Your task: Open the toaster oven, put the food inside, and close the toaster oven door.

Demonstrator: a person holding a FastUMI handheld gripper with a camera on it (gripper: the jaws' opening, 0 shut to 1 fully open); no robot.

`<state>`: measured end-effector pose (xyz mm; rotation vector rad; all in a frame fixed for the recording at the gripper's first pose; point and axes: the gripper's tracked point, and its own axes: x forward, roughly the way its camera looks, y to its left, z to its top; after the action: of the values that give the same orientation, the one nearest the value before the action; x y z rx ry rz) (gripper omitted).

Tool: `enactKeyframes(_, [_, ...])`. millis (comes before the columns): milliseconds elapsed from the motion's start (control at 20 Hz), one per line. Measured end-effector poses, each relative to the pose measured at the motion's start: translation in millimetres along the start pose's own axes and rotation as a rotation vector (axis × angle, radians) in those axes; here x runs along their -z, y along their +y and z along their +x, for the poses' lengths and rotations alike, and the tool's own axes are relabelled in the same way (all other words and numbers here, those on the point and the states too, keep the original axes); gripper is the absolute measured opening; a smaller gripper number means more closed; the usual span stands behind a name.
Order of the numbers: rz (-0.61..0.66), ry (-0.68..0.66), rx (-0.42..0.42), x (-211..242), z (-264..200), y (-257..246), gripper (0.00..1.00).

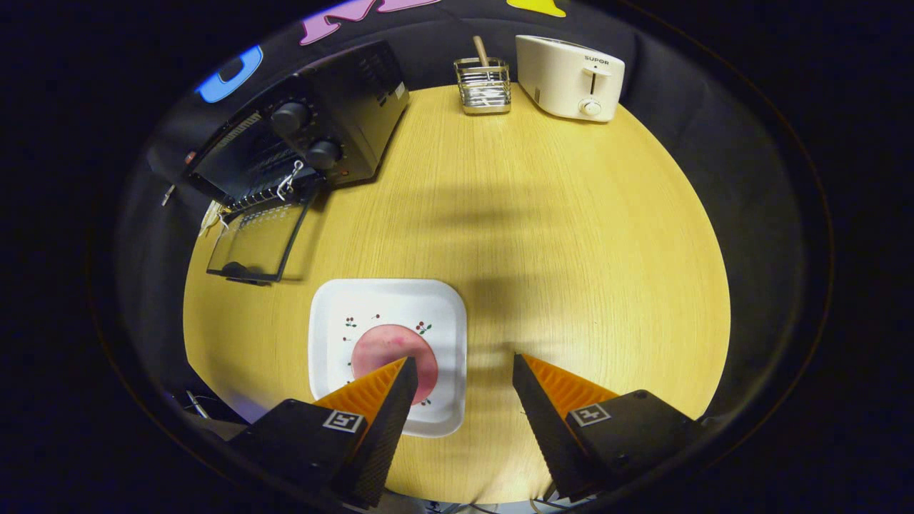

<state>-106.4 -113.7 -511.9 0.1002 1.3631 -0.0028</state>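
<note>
Claw (pixel 463 371) stands apart, empty, above the near bench (pixel 571 235). The pink food (pixel 389 346) lies on a white plate (pixel 385 300) under the left finger. Far left, oven (pixel 300 135) door (pixel 257 243) is open. Next: centre, descend, pinch food.

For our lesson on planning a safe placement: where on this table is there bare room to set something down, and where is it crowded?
The widest bare patch of table lies between the plate, pop-up toaster and right rim. A narrower strip runs between toaster oven and wire holder. Crowded: around the open oven door, plate and pink slice, under the open gripper.
</note>
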Motion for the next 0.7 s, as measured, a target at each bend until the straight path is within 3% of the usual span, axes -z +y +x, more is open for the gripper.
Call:
enactKeyframes(100, [0.003, 0.016, 0.008, 3.7, 7.1, -5.8, 0.89])
enactKeyframes(250, [0.017, 0.054, -0.008, 10.0, 16.2, -2.8, 0.48])
enactKeyframes(500, [0.037, 0.071, -0.005, -3.1, -0.5, -1.3, 0.5])
enactKeyframes(600, [0.039, 0.095, -0.011, 1.6, 25.8, -4.8, 0.11])
enactKeyframes(700, [0.05, 0.13, -0.028, 5.3, 24.9, -1.4, 0.11])
